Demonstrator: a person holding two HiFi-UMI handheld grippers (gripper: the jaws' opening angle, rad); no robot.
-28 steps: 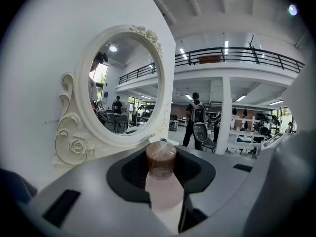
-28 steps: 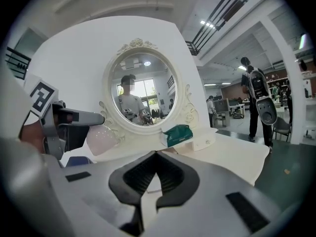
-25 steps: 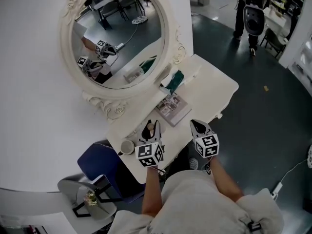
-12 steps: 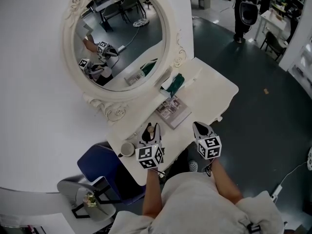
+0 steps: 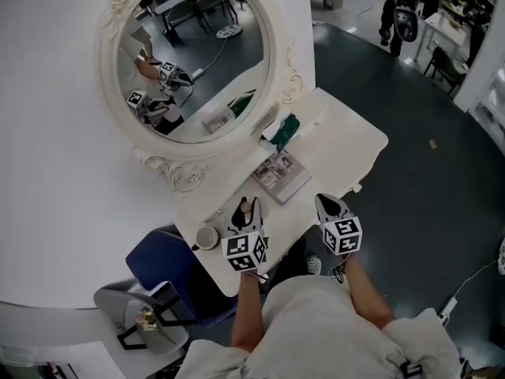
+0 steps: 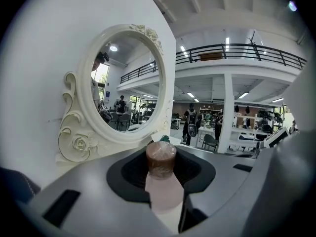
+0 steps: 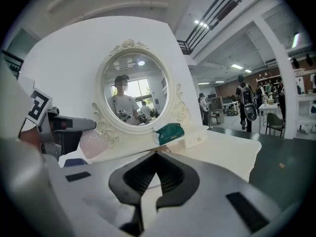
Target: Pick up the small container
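Note:
A small pale pink bottle (image 6: pixel 164 195) with a brown cap stands upright between the jaws of my left gripper (image 6: pixel 161 168), which is shut on it. In the head view the left gripper (image 5: pixel 245 208) is over the front of the white vanity table (image 5: pixel 347 144), with the bottle's cap (image 5: pixel 245 207) showing between its fingers. My right gripper (image 5: pixel 325 201) is at the table's front edge, right of the left one. Its jaws (image 7: pixel 155 154) are shut on nothing. The right gripper view shows the left gripper (image 7: pixel 74 125) holding the pink bottle (image 7: pixel 95 143).
A small round jar (image 5: pixel 207 237) sits on the table just left of the left gripper. A booklet (image 5: pixel 278 174) lies mid-table, with a green packet (image 5: pixel 284 129) behind it by the oval mirror (image 5: pixel 193 54). A blue chair (image 5: pixel 170 271) stands below the table's left end.
Both grippers stay almost where they were, the left still closed on the bottle. The right one has drifted slightly right. A person in the background has walked farther off.

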